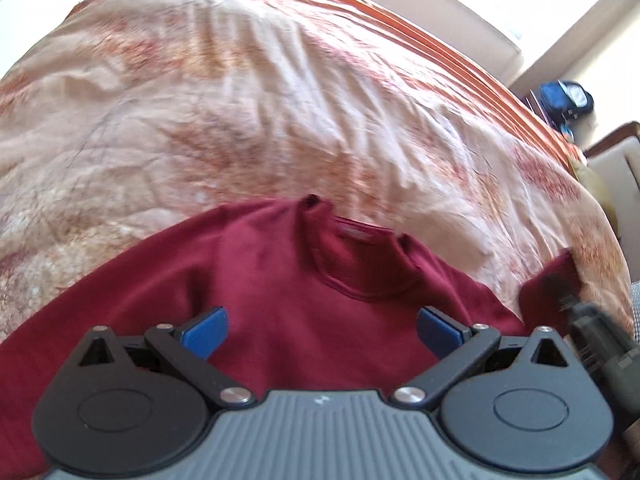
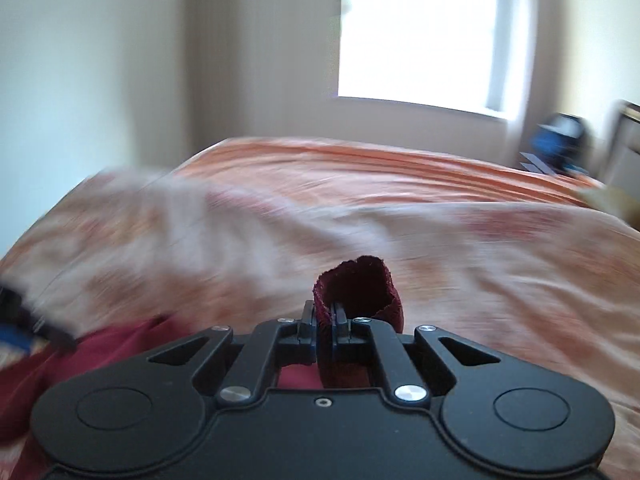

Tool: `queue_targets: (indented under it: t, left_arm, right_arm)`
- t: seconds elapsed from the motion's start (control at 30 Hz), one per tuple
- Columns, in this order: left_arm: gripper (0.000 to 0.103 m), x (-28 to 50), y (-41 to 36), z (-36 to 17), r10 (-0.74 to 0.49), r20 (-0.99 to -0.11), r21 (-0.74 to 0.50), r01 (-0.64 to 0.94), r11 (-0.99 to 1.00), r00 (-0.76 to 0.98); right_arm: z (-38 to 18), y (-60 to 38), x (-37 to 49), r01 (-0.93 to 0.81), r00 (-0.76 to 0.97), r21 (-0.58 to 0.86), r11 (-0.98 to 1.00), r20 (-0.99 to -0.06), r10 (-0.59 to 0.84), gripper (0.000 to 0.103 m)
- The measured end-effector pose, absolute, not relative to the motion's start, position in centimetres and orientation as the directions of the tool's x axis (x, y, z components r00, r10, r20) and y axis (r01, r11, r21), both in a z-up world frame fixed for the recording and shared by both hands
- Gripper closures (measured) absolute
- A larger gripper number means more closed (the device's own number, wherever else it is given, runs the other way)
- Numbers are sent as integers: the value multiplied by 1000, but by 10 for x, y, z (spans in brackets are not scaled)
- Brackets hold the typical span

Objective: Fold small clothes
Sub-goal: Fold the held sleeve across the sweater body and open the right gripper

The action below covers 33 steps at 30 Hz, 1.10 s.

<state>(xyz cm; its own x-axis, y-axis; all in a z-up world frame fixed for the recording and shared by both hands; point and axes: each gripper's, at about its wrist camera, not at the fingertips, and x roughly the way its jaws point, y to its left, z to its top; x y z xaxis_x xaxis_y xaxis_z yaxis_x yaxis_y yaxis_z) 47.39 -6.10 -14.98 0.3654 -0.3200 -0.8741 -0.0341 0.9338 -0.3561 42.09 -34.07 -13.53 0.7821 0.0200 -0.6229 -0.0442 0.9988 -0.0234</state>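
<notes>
Maroon shirt flat on bed, collar away; right gripper clamped on sleeve cuff, left gripper spread wide above chest

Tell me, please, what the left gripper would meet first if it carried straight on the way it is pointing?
Most likely the maroon shirt: the open left gripper points down at its chest, below the neckline, with nothing between. The shirt lies on the bedspread. How far off the cloth is, I cannot judge.

The left wrist camera looks steeply down, close over the dark red knit shirt spread on the peach floral bedspread. The right wrist camera faces flatter across that bedspread toward the bright window, upper right; both catch the shirt.
</notes>
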Motion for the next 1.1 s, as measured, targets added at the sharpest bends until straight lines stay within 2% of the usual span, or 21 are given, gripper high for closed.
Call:
queue_targets:
  t: [0.13, 0.27, 0.33, 0.37, 0.43, 0.47, 0.5, 0.57, 0.63, 0.8, 0.9, 0.97, 1.03, 1.07, 1.1]
  left_arm:
    - [1, 479, -39, -182, -357, -868, -398, -52, 916, 345]
    - [1, 477, -37, -211, -389, -871, -427, -74, 901, 299]
    - [1, 479, -44, -220, -400, -872, -436, -78, 896, 283]
    - [1, 479, -48, -223, -399, -874, -434, -75, 898, 278]
    - [1, 480, -60, -227, -396, -876, -425, -53, 904, 277]
    - [1, 480, -68, -227, -395, -876, -420, -36, 907, 276]
    - [1, 481, -76, -228, -395, -878, -415, -16, 910, 271]
    - [0, 481, -94, -231, -394, -881, -403, 20, 915, 262]
    - [0, 481, -114, -238, -386, -890, -386, 50, 921, 242]
    - [2, 483, -159, -264, -367, -907, -359, 79, 930, 208]
    - [14, 484, -169, -274, -287, -935, -286, 39, 958, 209]
    - [22, 484, -172, -272, -276, -933, -276, 32, 961, 230]
    - [45, 482, -170, -268, -290, -924, -291, 31, 956, 249]
    - [52, 482, -169, -266, -304, -919, -307, 29, 951, 250]
    - [66, 483, -169, -265, -326, -912, -328, 31, 944, 248]
  right_arm:
    - [-177, -267, 425, -208, 710, -52, 977, -695, 114, 97]
    - [-221, -235, 418, -283, 639, -63, 957, -756, 140, 94]
    - [-229, -233, 411, -303, 613, -47, 952, -774, 157, 82]
    - [-230, -234, 407, -302, 608, -38, 953, -777, 162, 80]
    - [-224, -247, 399, -277, 612, -25, 960, -775, 156, 55]
    - [-221, -255, 396, -260, 613, -24, 965, -776, 147, 47]
    - [-216, -267, 392, -238, 613, -21, 971, -779, 133, 35]
    - [-210, -293, 388, -175, 618, -6, 984, -779, 105, 30]
    - [-205, -324, 385, -82, 621, 1, 997, -782, 52, 15]
    - [-203, -407, 378, 162, 609, 14, 987, -788, -89, 11]
    - [-211, -450, 371, 269, 586, 38, 962, -799, -132, 11]
    - [-217, -473, 367, 325, 570, 59, 944, -809, -146, 11]
    - [-222, -491, 365, 367, 563, 85, 926, -813, -149, 11]
    - [-225, -497, 366, 379, 560, 96, 920, -816, -146, 11]
    - [-227, -502, 366, 388, 557, 105, 915, -818, -142, 11]
